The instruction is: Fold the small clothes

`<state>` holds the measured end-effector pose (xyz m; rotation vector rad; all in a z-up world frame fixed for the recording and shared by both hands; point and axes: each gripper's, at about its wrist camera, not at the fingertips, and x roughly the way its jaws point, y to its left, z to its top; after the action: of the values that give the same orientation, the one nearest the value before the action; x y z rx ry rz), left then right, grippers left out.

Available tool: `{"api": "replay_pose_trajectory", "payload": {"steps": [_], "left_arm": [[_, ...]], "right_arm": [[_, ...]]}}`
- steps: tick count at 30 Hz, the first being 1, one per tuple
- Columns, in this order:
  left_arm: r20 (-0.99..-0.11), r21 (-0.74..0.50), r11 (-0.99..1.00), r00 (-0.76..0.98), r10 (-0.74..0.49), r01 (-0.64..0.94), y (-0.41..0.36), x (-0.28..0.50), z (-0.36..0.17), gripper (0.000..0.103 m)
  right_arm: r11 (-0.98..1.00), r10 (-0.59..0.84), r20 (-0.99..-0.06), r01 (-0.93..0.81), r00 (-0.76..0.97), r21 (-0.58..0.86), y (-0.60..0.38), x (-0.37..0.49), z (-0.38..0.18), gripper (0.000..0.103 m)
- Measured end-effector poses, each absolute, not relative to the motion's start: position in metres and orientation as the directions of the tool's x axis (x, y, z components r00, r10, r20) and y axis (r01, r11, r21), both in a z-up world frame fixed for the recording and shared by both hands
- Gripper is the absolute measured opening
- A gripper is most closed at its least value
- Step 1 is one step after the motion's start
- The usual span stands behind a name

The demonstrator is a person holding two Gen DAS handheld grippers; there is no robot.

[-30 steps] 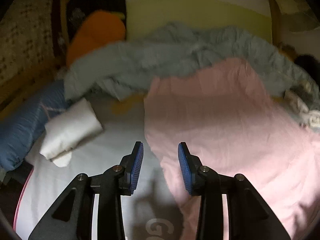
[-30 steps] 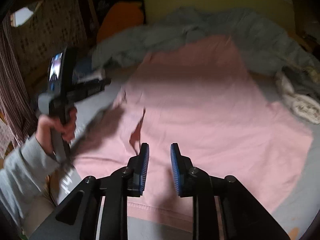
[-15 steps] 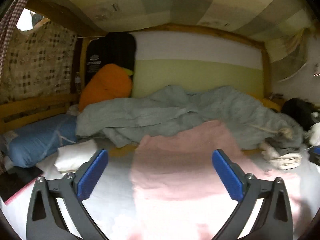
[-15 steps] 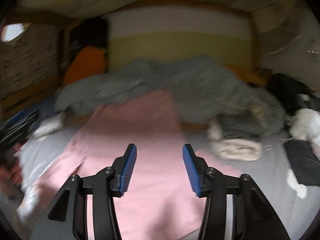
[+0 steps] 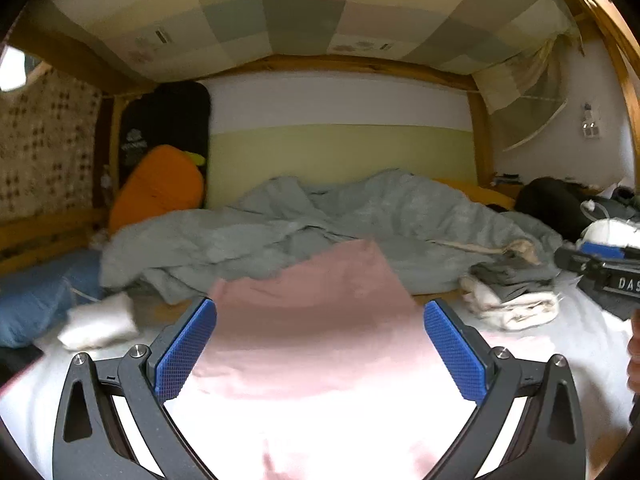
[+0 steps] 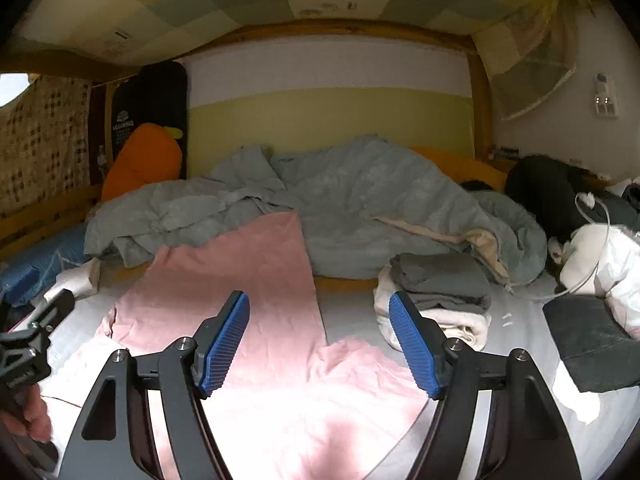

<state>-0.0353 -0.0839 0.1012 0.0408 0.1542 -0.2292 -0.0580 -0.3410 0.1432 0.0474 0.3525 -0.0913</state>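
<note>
Pink garment is lying spread on the white sheet, just in front of the grey duvet, its far end lapping up onto the duvet's edge. Long axis is running from the cameras toward the duvet, the narrower strip pointing at the duvet and the wider part lying nearest the grippers. Which end is the neck or waist is hard to tell; the near part is washed out by glare.

Left gripper is hovering over the garment's near part with fingers spread wide, holding nothing. Right gripper is also wide apart and empty, sitting over the garment's right edge, between the garment and the folded grey-and-cream stack that is resting in front of the duvet.

Risks, as a guess:
- pinching the sheet along with the pink cloth, since both are pale and overexposed near the grippers, dragging the sheet into the fold
- the far strip snagging on the duvet when pulled, skewing the fold
- the right gripper's swing knocking over the stack, which is sitting close to the garment's right edge
</note>
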Motion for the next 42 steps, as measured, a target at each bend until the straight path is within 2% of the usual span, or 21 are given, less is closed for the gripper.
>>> {"api": "replay_pose_trajectory", "payload": {"steps": [4, 7, 12, 15, 18, 26, 27, 28, 29, 30, 31, 34, 37, 42], "left_arm": [[-0.219, 0.017, 0.965, 0.943, -0.251, 0.261, -0.118, -0.028, 0.085, 0.103], [-0.311, -0.008, 0.949, 0.901, -0.301, 0.314, -0.14, -0.024, 0.064, 0.103], [-0.48, -0.056, 0.922, 0.8, -0.361, 0.382, -0.167, -0.015, 0.018, 0.103], [-0.556, -0.043, 0.919, 0.755, -0.348, 0.393, -0.18, -0.011, -0.005, 0.103], [-0.601, -0.013, 0.916, 0.729, -0.328, 0.401, -0.19, -0.01, -0.018, 0.102], [-0.612, -0.008, 0.923, 0.728, -0.309, 0.385, -0.194, -0.01, -0.022, 0.102], [-0.611, -0.007, 0.923, 0.73, -0.308, 0.384, -0.193, -0.009, -0.022, 0.102], [-0.607, -0.005, 0.925, 0.733, -0.305, 0.381, -0.192, -0.01, -0.022, 0.102], [-0.604, -0.002, 0.926, 0.737, -0.302, 0.378, -0.192, -0.01, -0.021, 0.102], [-0.602, 0.0, 0.926, 0.74, -0.301, 0.377, -0.191, -0.011, -0.021, 0.102], [-0.599, 0.0, 0.927, 0.742, -0.301, 0.376, -0.191, -0.012, -0.02, 0.102], [-0.588, -0.011, 0.93, 0.75, -0.302, 0.366, -0.187, -0.013, -0.018, 0.102], [-0.579, -0.031, 0.935, 0.756, -0.306, 0.354, -0.178, -0.013, -0.013, 0.102], [-0.52, -0.027, 0.961, 0.818, -0.247, 0.273, -0.134, -0.037, 0.017, 0.102]], "right_arm": [[0.983, -0.097, -0.387, 0.148, 0.917, 0.105, -0.382, -0.052, 0.139, 0.074], [0.957, -0.144, -0.432, 0.236, 0.89, 0.167, -0.422, -0.043, 0.132, 0.074], [0.884, -0.117, -0.626, 0.368, 0.771, 0.288, -0.475, -0.018, 0.094, 0.074], [0.878, -0.095, -0.716, 0.397, 0.691, 0.266, -0.478, -0.002, 0.069, 0.074], [0.878, -0.094, -0.779, 0.42, 0.62, 0.229, -0.475, 0.014, 0.044, 0.074], [0.855, -0.05, -0.854, 0.464, 0.518, 0.231, -0.483, 0.042, 0.001, 0.073], [0.853, -0.04, -0.856, 0.463, 0.516, 0.24, -0.484, 0.043, -0.001, 0.061], [0.853, -0.032, -0.857, 0.46, 0.515, 0.245, -0.484, 0.042, -0.002, 0.044], [0.858, -0.019, -0.852, 0.446, 0.523, 0.254, -0.482, 0.042, -0.003, 0.035], [0.865, 0.002, -0.846, 0.424, 0.534, 0.27, -0.48, 0.043, -0.003, 0.013], [0.868, 0.018, -0.841, 0.408, 0.541, 0.281, -0.477, 0.042, -0.002, 0.003], [0.899, 0.011, -0.792, 0.34, 0.611, 0.275, -0.461, 0.039, 0.017, 0.002], [0.955, 0.01, -0.686, 0.197, 0.728, 0.223, -0.425, 0.025, 0.047, 0.002], [0.954, 0.219, -0.637, -0.025, 0.739, 0.298, -0.366, 0.005, 0.06, 0.002]]}}
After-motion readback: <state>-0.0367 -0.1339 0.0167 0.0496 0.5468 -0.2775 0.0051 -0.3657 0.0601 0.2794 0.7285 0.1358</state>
